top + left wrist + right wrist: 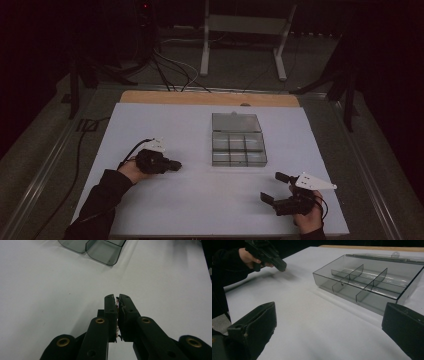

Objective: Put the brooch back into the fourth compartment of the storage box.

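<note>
A clear smoke-grey compartment box [237, 142] lies open on the white board [200, 200], its lid flat behind it; its compartments look empty. My left gripper [176, 164] rests left of the box, pointing toward it, jaws shut. In the left gripper view the fingertips [118, 297] meet, and tiny reddish flecks show along the seam; the box corner [102, 250] lies ahead. My right gripper [274, 187] sits near the front right of the board, open. In the right gripper view its gripper [329, 325] stands wide open with nothing inside, facing the box [372, 282] and the left gripper [280, 266].
A wooden table edge [210, 97] shows behind the board. Beyond it stand a white metal frame [245, 30] and floor cables [170, 70]. A black cable [80, 150] trails off the board's left side.
</note>
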A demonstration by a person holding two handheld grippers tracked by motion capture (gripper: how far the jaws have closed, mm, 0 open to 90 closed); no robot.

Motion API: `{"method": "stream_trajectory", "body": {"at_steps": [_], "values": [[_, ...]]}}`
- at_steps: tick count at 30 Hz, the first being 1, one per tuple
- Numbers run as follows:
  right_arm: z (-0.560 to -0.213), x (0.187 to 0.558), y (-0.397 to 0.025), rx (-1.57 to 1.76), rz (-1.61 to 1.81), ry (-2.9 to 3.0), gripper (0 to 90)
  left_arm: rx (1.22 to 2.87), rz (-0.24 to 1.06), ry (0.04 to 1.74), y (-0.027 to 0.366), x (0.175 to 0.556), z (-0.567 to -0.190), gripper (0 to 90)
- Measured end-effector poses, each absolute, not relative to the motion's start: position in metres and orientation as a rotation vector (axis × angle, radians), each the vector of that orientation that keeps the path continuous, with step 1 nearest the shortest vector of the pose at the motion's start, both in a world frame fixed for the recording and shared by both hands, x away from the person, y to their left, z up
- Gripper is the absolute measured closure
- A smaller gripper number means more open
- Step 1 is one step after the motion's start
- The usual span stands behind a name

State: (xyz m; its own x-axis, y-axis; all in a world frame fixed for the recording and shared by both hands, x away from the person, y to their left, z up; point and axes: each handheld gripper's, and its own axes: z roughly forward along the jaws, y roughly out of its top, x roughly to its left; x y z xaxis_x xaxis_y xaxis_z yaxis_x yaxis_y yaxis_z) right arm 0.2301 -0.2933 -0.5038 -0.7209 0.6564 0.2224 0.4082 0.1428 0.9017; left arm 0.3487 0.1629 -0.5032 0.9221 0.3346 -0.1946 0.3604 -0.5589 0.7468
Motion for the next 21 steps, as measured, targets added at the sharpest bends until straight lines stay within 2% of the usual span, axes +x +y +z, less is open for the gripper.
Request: {"method": "stream_trajectory", "body": {"at_steps": [21], "values": [[-0.504,0.230,-0.294,1.042,1.611,2.193,0.0,2.183,-0.082,0.414,0.124,0.363,-0.496,87.7]]}}
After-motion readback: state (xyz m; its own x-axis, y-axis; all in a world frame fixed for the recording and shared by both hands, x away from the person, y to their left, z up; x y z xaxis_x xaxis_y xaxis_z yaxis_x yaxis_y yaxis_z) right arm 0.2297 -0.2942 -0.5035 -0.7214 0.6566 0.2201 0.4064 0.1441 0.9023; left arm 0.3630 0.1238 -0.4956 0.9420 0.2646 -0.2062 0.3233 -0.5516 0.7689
